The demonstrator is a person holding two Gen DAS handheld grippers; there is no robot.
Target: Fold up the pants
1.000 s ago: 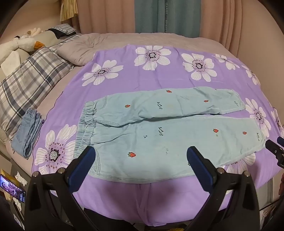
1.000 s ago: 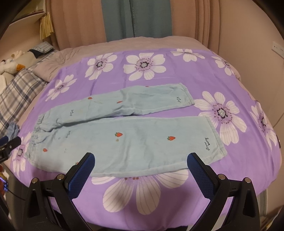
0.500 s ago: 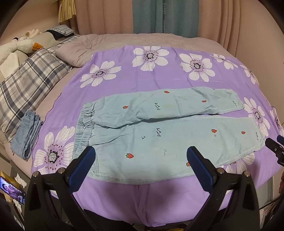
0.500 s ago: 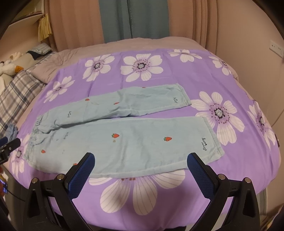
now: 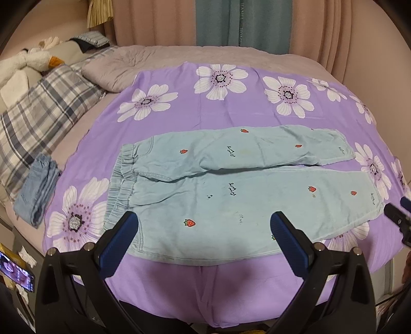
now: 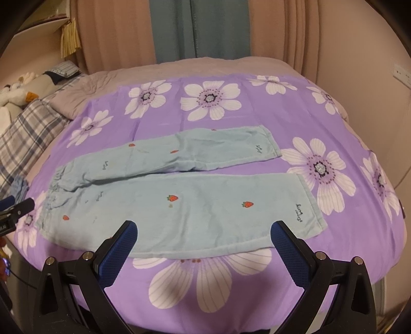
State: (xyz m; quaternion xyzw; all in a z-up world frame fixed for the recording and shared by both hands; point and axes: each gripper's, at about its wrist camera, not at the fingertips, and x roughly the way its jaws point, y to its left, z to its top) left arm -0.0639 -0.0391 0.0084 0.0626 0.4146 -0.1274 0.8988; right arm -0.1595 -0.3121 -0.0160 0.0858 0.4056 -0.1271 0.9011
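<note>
Left gripper (image 5: 204, 226): spread wide, nothing held, poised over the near edge of the pants close to the waistband end. Right gripper (image 6: 204, 235): likewise wide open and empty, hanging above the near hem-side edge of the same leg.

Pants (image 5: 231, 190): light blue with small strawberries, laid flat and unfolded on the purple flowered sheet (image 5: 231, 102) covering the bed (image 5: 159, 55). Waistband (image 5: 120, 185) to the left, cuffs to the right; far leg angled slightly away from the near leg, a thin gap of sheet showing between them toward the cuffs.

Step in hand, judging by the layout: first fold, leg over leg, not yet begun. For a clean result:
- Pinch the near leg's outer edge, left at the waistband corner, right at the cuff (image 6: 305, 213), catching both fabric layers.
- Lift both ends together and level, only enough to clear the sheet, then carry across onto the far leg.
- Match cuff to cuff and waistband to waistband; far leg sits a little short and skewed, so likely worth aligning on the inseam.
- Release only once flat, to avoid dragging the sheet.

Further out: folded denim piece (image 5: 36, 190) at the left edge of the bed, plaid pillow (image 5: 38, 123) behind it, curtains (image 5: 241, 23) at the back.
</note>
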